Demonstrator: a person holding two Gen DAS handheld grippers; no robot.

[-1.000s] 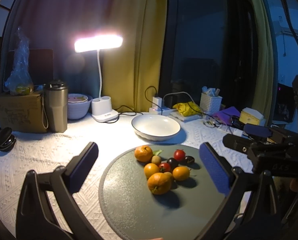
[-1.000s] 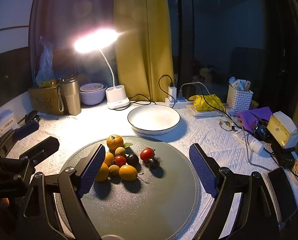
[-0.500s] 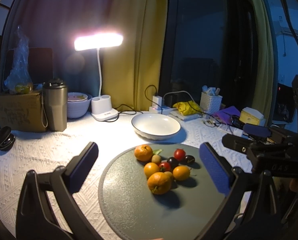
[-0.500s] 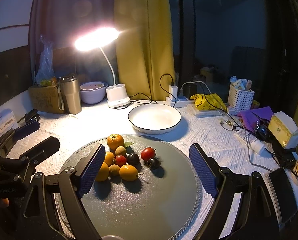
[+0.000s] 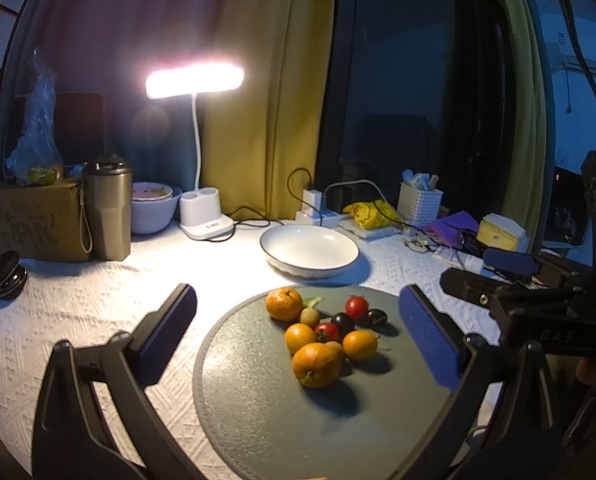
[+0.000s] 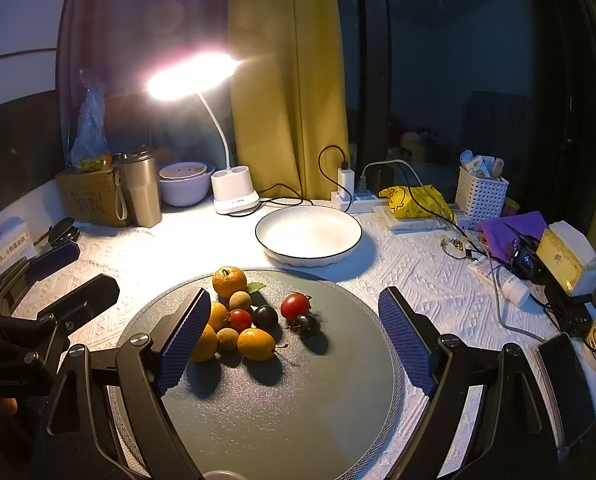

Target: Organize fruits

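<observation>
A pile of fruit sits on a round grey mat [image 5: 265, 416] [image 6: 298, 408]: several oranges [image 5: 316, 364] [image 6: 229, 281], red cherry tomatoes [image 5: 356, 307] [image 6: 295, 305], dark cherries [image 5: 376, 317] [image 6: 306, 324] and small brown longans [image 5: 310, 315] [image 6: 239, 300]. An empty white bowl [image 5: 309, 249] [image 6: 308, 236] stands behind the mat. My left gripper [image 5: 298, 332] is open and empty, above the mat, with the pile between its fingers. My right gripper [image 6: 293, 334] is open and empty, also over the pile. Each gripper shows at the edge of the other's view.
A lit desk lamp [image 5: 201, 160] [image 6: 233, 196], a steel tumbler [image 5: 107, 208] [image 6: 139, 188], stacked bowls [image 6: 183, 184] and a cardboard box [image 5: 33, 220] stand at the back left. A power strip, white basket [image 6: 481, 190], tissue box [image 6: 568, 258] and cables crowd the right. A phone [image 6: 564, 384] lies near right.
Both grippers have drifted very slightly; the view has hardly shifted. The fruit and the bowl have not moved.
</observation>
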